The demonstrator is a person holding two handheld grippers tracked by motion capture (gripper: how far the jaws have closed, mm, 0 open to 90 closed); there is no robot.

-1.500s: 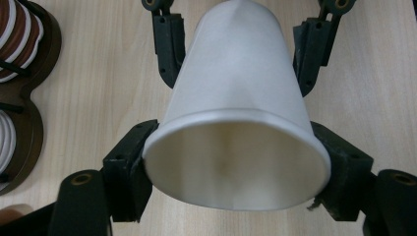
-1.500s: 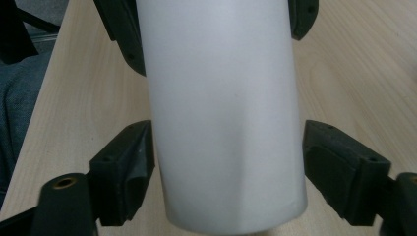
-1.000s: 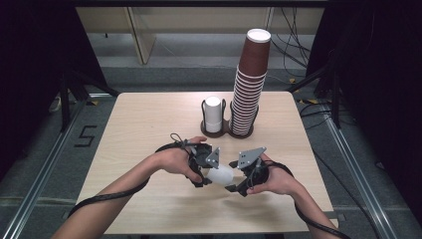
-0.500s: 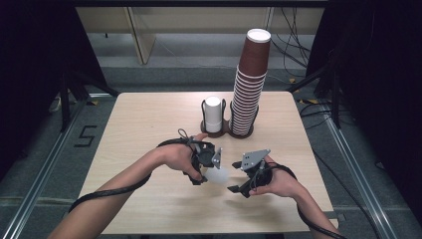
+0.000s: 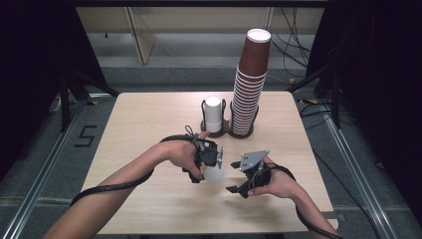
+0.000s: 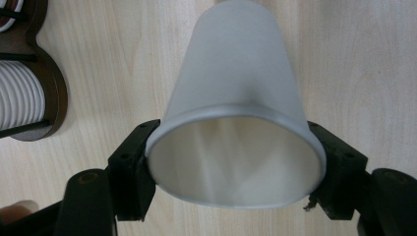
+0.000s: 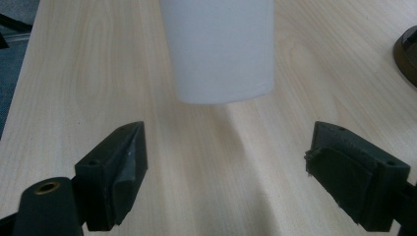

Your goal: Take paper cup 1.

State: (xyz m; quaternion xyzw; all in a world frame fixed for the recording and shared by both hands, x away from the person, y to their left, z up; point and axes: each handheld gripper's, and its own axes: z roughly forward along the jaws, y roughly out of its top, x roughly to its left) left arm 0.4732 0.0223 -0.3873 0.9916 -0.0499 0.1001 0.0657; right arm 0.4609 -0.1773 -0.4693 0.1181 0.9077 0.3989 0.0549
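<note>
Separation of one white cup (image 6: 236,128) from the rest looks finished: the left gripper (image 5: 211,167) clamps it at the rim, one pad on each side, and holds it alone above the table (image 5: 139,129), a little left of the right gripper (image 5: 239,185). That right gripper has its jaws spread with nothing between them, and the cup's closed bottom hangs just ahead of them, untouched. Behind both hands a dark wooden holder (image 5: 226,130) carries a short stack of white cups (image 5: 213,113) and a tall stack of brown cups (image 5: 251,84). What is left, as I judge it, is to bring the single cup to wherever it belongs, perhaps the holder or the tabletop; the pictures do not settle which. From the high view come the layout of the table, both forearms and the two stacks, but the cup itself is a pale blur there. Along the left gripper's own jaws the left gripper view looks straight into the cup's open mouth and shows the rim squeezed slightly oval. Its plain side wall and base over bare wood fall to the right gripper view, along with the gap to the spread jaws.
</note>
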